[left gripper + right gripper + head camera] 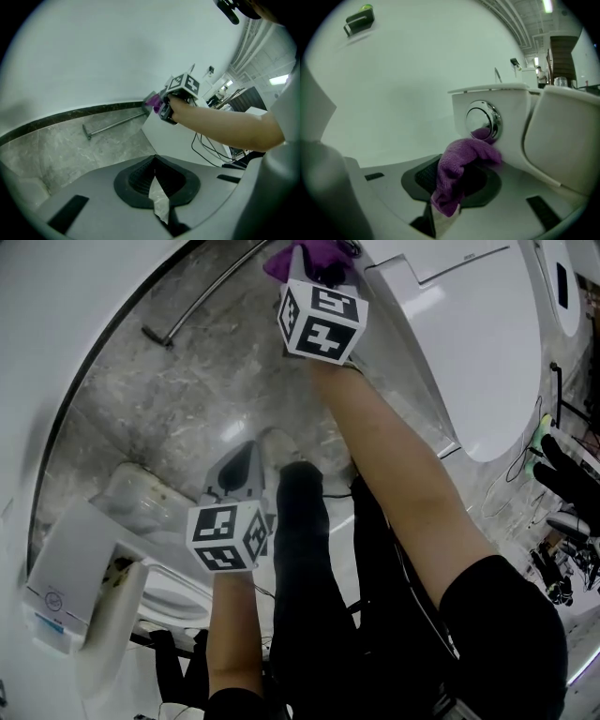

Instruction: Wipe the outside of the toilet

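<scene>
The white toilet [487,343] fills the upper right of the head view, lid down. My right gripper [314,266] is shut on a purple cloth [302,255] at the tank's side. In the right gripper view the cloth [457,164] hangs out of the right gripper [452,180], and its upper end touches the tank [511,136] just below the chrome flush button [484,119]. My left gripper [249,451] is held low over the floor, apart from the toilet. It is shut with nothing in it [155,165], and its view shows the right gripper [180,91] with the cloth [152,100].
A metal bar [202,296] lies on the grey marble floor [187,399] along the curved white wall. A second white fixture [136,498] and a white box [66,587] stand at lower left. Cables [525,460] trail at right. The person's black-clad legs [309,559] are below.
</scene>
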{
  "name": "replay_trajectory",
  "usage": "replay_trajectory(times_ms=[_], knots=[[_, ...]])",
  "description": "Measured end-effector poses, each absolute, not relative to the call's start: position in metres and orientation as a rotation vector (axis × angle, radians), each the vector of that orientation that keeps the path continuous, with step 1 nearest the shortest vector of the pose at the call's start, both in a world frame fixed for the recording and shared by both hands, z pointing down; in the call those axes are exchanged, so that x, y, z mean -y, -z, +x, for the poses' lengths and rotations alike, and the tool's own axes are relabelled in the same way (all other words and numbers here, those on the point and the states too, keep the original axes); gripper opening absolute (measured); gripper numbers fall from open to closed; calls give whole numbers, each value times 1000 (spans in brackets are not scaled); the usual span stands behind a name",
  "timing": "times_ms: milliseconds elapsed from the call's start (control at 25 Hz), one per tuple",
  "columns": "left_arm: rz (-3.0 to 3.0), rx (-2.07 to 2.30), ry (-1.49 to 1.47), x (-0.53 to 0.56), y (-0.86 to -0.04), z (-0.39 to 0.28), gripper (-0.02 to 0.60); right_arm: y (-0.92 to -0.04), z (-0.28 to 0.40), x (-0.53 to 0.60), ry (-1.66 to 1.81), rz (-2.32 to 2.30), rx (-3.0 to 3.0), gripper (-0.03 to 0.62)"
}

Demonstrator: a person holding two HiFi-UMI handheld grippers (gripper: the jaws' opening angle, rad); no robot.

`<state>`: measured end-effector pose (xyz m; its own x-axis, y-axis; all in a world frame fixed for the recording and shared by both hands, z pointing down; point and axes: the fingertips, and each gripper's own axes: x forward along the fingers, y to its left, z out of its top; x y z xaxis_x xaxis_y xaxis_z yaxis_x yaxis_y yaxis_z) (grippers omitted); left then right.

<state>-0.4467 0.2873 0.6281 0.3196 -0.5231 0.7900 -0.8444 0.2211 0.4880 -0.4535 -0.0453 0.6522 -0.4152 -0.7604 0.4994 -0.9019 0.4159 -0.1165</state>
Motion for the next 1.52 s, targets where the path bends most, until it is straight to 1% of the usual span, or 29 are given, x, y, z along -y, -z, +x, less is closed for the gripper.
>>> replay_trajectory(times_ms=[120,240,360,520,640,800,1080,1280,1520], knots=[[1437,1370,-337,-284,-617,-447,8,-641,-454,28,-537,1325,2369,106],[1453,1402,-338,-278,-601,-446,8,-610,-453,4,-531,1226,2462,106],[1486,1427,-355,-268,-576,-438,8,-564,-442,-18,-555,1155,2545,106],[1511,1460,-321,-250,-527,-411,8,-491,-403,-26,-522,1132,2595,95],[1565,1473,-268,-227,-480,-381,9,-428,-361,-19,-428,1141,2611,86],[1636,1528,-240,-202,-399,-339,8,-344,-294,-19,-421,1173,2653,84],[1791,1686,-270,-151,-248,-262,8,-205,-157,-28,-420,1322,2688,84],[1875,1728,-202,-144,-138,-186,8,-117,-43,-44,-442,1442,2655,84],[1939,1815,-185,-141,-34,-134,8,-19,28,-52,-403,1492,2706,84]])
